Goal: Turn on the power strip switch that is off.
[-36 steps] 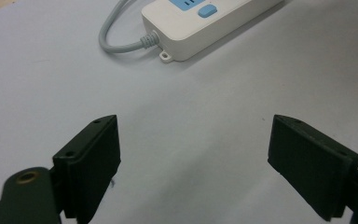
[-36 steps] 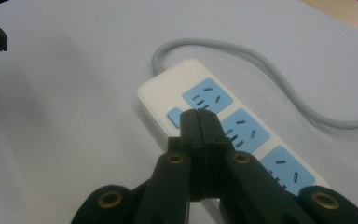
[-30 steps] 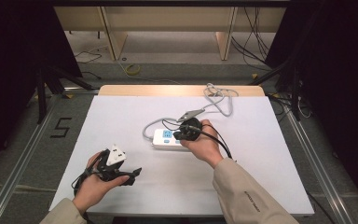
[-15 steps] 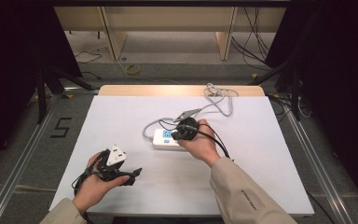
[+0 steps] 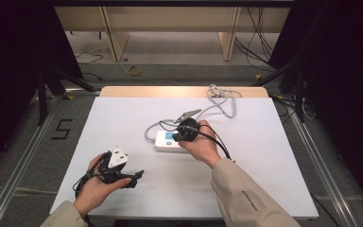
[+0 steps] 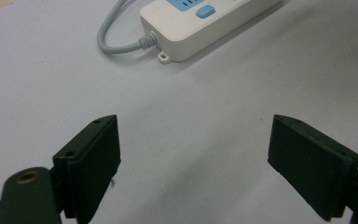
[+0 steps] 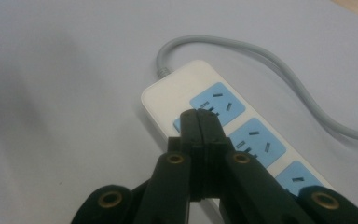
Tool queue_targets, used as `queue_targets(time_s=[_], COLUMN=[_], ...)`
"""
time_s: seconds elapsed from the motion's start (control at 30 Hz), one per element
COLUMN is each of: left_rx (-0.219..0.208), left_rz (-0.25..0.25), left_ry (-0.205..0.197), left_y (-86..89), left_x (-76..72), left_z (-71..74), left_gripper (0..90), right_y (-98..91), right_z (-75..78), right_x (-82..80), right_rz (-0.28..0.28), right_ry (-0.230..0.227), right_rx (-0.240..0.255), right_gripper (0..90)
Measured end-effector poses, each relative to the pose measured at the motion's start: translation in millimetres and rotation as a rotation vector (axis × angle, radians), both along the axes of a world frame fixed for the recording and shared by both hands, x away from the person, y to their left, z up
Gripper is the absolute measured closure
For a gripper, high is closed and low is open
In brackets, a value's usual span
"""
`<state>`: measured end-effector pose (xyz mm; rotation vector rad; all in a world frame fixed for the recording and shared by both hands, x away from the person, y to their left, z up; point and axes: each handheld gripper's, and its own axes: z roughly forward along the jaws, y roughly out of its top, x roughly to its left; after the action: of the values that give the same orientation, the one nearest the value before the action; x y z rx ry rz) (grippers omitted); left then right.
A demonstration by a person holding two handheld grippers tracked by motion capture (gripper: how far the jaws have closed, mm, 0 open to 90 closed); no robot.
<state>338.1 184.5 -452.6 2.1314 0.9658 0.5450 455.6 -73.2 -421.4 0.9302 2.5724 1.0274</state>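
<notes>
**White, Blue and Black on a Pale Table**

The power strip (image 7: 182, 100) was white, with sky-blue socket panels (image 7: 218, 105) and a blue button (image 6: 205, 10). Its cord (image 7: 261, 60) was light grey. The table top (image 5: 264, 142) was plain white with a tan wooden strip along the far edge. Both the left gripper (image 6: 193, 163) and the right gripper (image 7: 199, 126) were black, with brass-coloured rivets. The person's sleeve (image 5: 246, 198) was beige. The floor (image 5: 19, 156) was dark grey, marked with a black "5".
</notes>
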Motion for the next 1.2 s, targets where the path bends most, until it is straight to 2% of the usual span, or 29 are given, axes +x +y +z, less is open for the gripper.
queue_targets(time_s=[1.2], left_rx=[0.002], left_rz=[-0.005], left_ry=[0.003], left_y=[-0.3], left_x=[-0.3], left_z=[0.2], left_gripper=[16.5], right_y=[22.3], right_z=[-8.0], right_x=[10.7], right_rz=[0.026], right_ry=[0.036], right_rx=[-0.065], right_gripper=[90.0])
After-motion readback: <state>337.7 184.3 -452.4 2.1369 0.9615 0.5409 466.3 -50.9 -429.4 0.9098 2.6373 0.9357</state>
